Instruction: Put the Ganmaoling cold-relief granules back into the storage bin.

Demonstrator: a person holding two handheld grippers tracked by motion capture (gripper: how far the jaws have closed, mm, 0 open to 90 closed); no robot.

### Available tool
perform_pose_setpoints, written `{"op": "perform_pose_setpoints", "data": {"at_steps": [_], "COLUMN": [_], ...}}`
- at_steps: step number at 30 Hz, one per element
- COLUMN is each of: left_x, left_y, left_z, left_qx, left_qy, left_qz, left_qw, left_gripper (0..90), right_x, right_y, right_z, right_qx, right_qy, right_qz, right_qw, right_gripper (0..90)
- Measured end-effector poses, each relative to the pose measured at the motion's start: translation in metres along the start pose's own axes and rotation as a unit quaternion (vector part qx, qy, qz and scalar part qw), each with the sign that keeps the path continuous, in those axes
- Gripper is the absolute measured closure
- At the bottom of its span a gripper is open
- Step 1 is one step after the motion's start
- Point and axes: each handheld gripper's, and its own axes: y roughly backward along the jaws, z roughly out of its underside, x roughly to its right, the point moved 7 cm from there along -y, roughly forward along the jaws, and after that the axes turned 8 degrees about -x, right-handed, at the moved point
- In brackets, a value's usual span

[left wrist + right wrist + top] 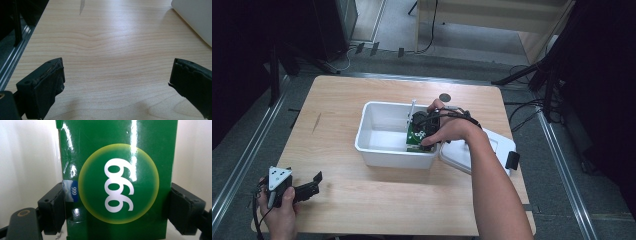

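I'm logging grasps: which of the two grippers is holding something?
The right gripper, inside the white bin, is clamped on a green box. The left gripper stands open over bare table.

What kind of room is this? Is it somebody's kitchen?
Probably not a kitchen. It looks like a lab or recording workroom: a bare wooden table stands on a grey floor, with black stands and loose cables around it.

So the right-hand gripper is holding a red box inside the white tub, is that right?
Not quite: the box is green, not red, as the right gripper view shows. The right gripper does clamp it inside the white tub.
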Motion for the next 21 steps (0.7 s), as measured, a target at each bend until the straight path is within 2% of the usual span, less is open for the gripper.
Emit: {"op": "perform_pose_setpoints", "data": {"at_steps": [4, 6, 12, 20, 21], "left_x": [0.0, 0.0, 0.0, 0.0, 0.0], "left_y": [0.0, 0.0, 0.0, 0.0, 0.0], "left_z": [0.0, 0.0, 0.0, 0.0, 0.0], "left_qx": [0.0, 0.0, -0.001, -0.001, -0.001], "left_qy": [-0.001, -0.001, -0.002, -0.003, -0.003], "left_qz": [0.0, 0.0, -0.001, 0.0, 0.0], "left_qw": [1.0, 1.0, 1.0, 1.0, 1.0], "left_gripper": [0.2, 0.2, 0.2, 0.2, 0.2], "right_x": [0.0, 0.002, 0.002, 0.002, 0.002], "right_y": [0.0, 0.001, 0.007, 0.022, 0.025], "right_z": [0.0, 0.001, 0.006, 0.014, 0.015], "right_qx": [-0.003, 0.002, 0.011, 0.029, 0.031], "right_qy": [-0.001, -0.006, -0.019, -0.039, -0.047], "right_qz": [0.004, 0.014, 0.015, 0.015, 0.012], "right_qw": [1.0, 0.9999, 0.9997, 0.9987, 0.9983], "right_gripper": [14.0, 13.5, 8.7, 3.4, 3.3]}}
